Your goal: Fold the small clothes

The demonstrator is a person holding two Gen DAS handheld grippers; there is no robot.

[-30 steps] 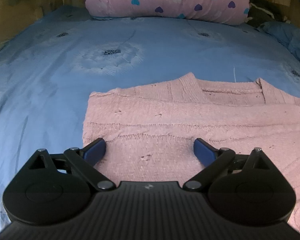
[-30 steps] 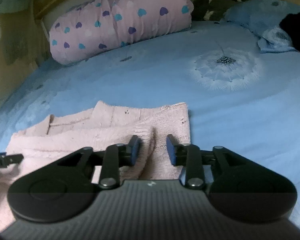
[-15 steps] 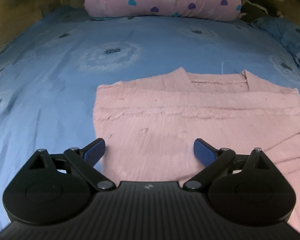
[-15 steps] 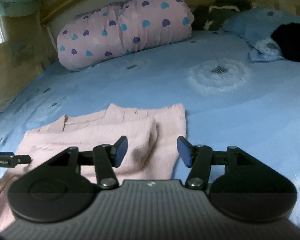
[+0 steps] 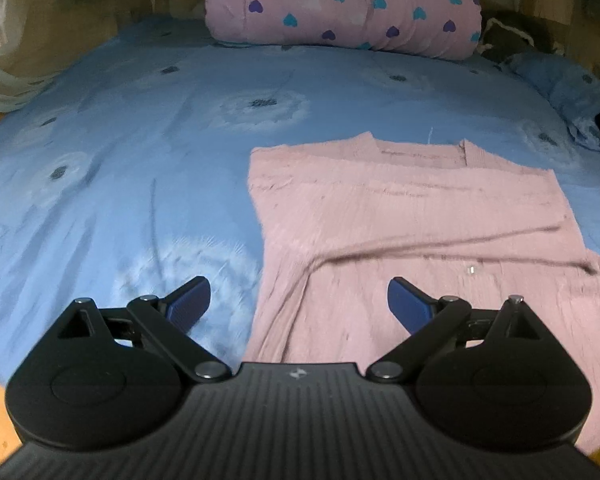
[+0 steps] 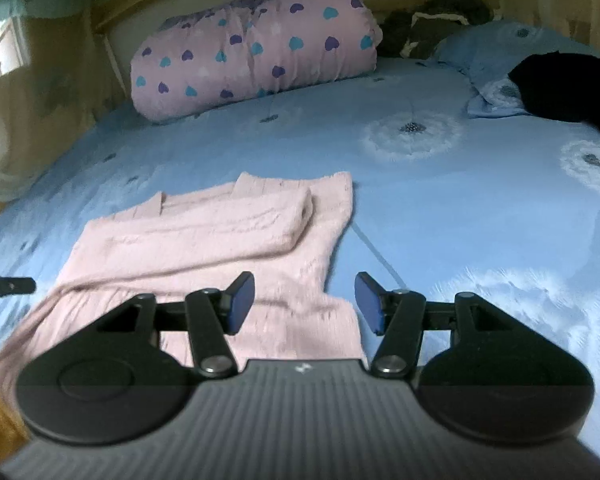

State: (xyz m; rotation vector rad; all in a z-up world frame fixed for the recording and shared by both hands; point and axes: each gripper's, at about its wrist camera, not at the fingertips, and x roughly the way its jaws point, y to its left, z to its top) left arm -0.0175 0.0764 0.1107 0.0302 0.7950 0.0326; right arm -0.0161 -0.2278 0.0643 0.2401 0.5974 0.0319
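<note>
- Left tool (image 5: 299,300) — spread wide, gripping nothing, above the near left edge of the pink knitted sweater (image 5: 412,216)
- Right tool (image 6: 305,302) — moderately apart, empty, over the sweater's near right corner
- Sweater lies partly folded on the blue dandelion-print bed sheet (image 6: 460,208)

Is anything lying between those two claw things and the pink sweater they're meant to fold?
Nothing visible. The pink sweater lies spread on the blue bedsheet, straight ahead of the open left gripper and open right gripper. The heart-print bedding roll sits well beyond it.
</note>
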